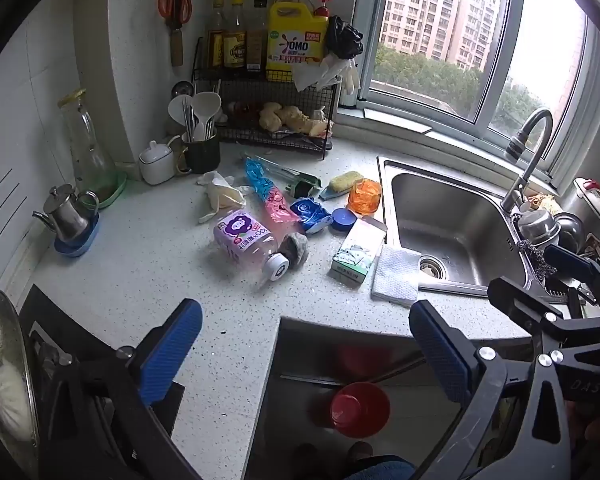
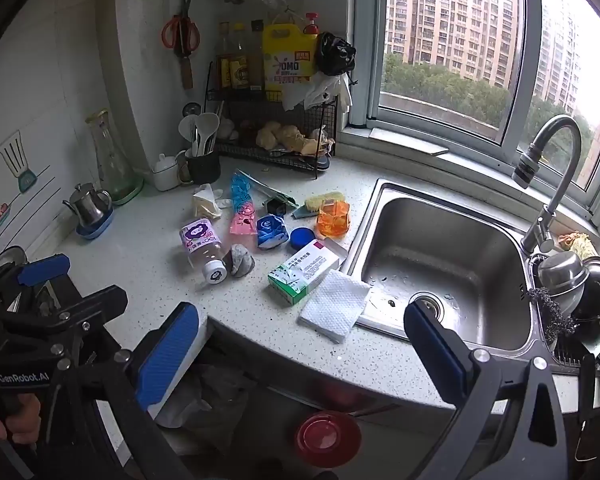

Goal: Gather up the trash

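Speckled white counter (image 2: 148,264), trash lying left to right:
- crumpled cream tissue (image 2: 206,203), towards back corner;
- clear plastic bottle with purple label (image 2: 202,248), on its side;
- green-white carton (image 2: 303,271), by the sink edge.

Left gripper (image 1: 306,354), right gripper (image 2: 302,354): fingers fully spread, empty. Best approach: take the bottle across its body.

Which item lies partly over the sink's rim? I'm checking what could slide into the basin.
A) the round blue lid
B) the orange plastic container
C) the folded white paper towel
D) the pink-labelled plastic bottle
C: the folded white paper towel overlaps the front-left rim of the steel sink; the other three lie fully on the speckled countertop.
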Tool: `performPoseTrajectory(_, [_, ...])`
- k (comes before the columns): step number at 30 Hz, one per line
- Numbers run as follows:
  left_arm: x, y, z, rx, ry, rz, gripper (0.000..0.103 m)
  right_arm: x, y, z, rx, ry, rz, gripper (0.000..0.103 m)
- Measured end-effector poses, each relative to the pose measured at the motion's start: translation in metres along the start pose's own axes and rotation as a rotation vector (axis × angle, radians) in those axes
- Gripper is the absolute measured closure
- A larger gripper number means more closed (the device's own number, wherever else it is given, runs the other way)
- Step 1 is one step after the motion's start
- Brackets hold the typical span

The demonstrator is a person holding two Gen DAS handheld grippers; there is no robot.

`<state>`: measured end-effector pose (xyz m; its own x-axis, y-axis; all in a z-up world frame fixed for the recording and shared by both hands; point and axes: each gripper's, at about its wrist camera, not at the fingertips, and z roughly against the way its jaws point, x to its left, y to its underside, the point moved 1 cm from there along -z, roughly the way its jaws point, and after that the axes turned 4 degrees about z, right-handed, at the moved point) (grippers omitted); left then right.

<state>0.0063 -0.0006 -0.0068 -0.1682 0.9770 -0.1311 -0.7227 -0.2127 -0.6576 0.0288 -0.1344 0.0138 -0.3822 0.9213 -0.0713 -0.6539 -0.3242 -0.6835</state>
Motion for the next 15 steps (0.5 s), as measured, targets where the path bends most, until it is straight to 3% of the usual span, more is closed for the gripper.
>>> performPoseTrajectory(15, [-0.0050, -0.0012, 0.0039, -0.019, 0.003, -0.010, 0.000, -0.0019, 0.0017, 0.0038, 0.009, -0.014, -0.009, 0.000])
